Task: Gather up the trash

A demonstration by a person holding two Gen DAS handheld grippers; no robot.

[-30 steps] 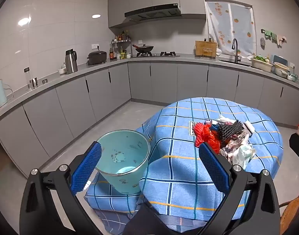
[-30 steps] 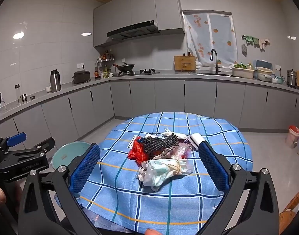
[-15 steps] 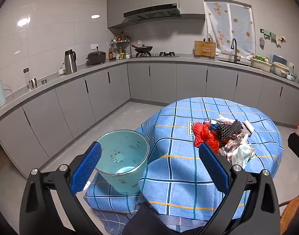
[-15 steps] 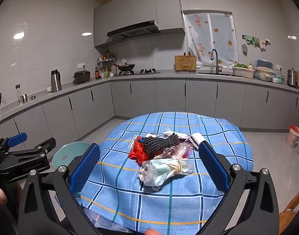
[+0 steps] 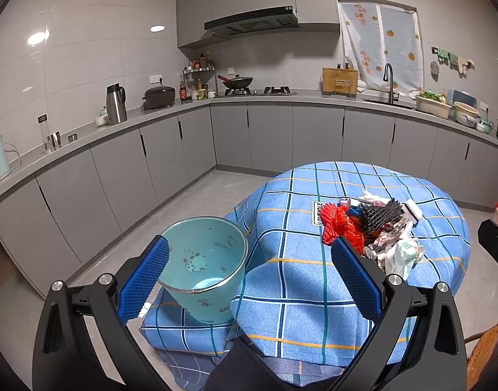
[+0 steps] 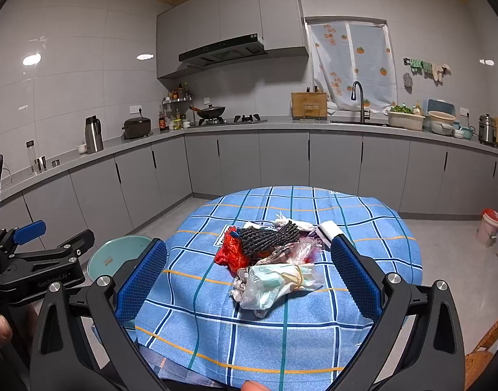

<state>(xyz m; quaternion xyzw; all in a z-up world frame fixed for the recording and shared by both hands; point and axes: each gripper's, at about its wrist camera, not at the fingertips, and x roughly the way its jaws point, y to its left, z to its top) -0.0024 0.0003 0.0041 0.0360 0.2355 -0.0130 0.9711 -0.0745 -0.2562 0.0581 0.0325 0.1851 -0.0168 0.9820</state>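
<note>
Nothing's collected yet: the trash pile [image 6: 268,257] sits on the table [image 6: 363,215] beside the empty-looking bucket [image 5: 203,273], both tongs [image 5: 249,277] [image 6: 245,280] wide open, holding nothing.

Grey cabinets [image 6: 242,159] line white tiled walls [image 6: 69,91] under a curtained window [image 6: 350,65] and range hood [image 6: 223,52].

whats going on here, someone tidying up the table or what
A person holds a claw in each hand in front of a round table with a blue checked cloth. A heap of trash sits on it: red netting, black mesh, crumpled plastic bags. A pale green bin stands on a cloth-covered seat beside the table. The left claw and right claw are both open and hold nothing. Nothing has been picked up yet.
</note>
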